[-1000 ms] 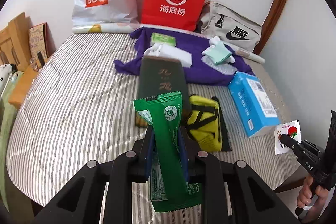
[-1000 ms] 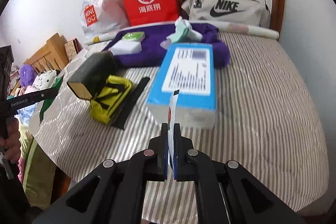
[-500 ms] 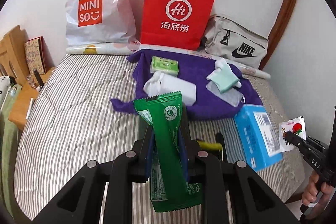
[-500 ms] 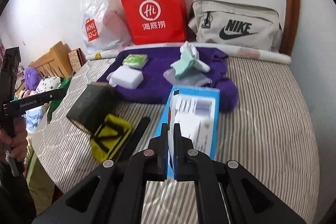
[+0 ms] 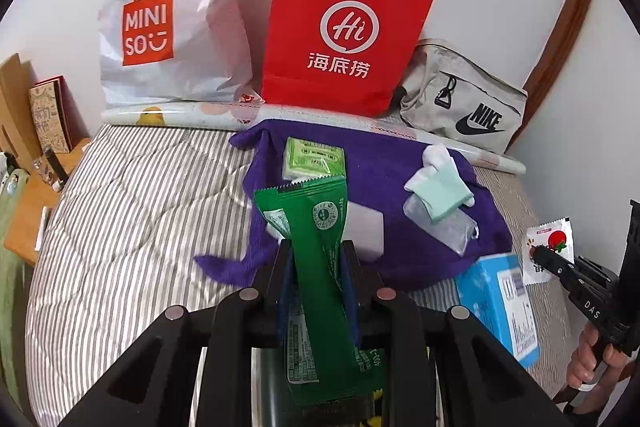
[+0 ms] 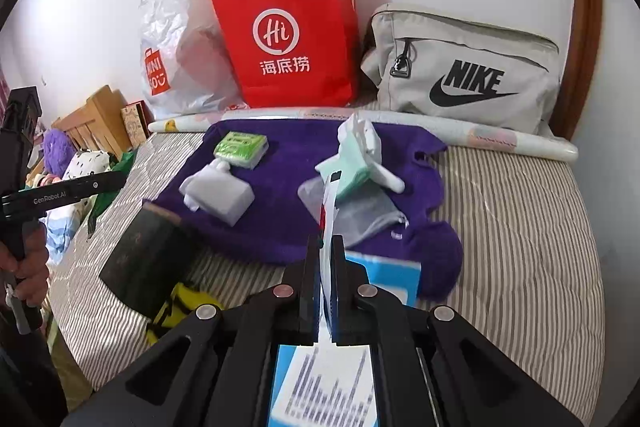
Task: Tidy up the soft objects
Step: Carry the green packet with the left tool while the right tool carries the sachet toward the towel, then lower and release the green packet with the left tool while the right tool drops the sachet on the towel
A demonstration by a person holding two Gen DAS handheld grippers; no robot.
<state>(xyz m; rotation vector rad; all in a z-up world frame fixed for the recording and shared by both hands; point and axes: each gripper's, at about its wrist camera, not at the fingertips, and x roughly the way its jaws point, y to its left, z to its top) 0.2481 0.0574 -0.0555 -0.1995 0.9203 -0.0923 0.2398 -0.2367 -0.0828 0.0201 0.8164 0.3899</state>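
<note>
striped bedding (image 5: 132,211) fills my view, with a purple cloth (image 5: 384,163) near the wall bags; my left gripper (image 5: 316,255) has its jaws clamped on a green packet (image 5: 316,267) above the cloth's near edge; my right gripper (image 6: 327,259) pinches a small white sachet (image 6: 330,203) over the blue box (image 6: 384,275).

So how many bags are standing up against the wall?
3. The white Miniso bag is leftmost, the red paper bag is in the middle, and the grey Nike bag is rightmost. None seems hidden.
</note>
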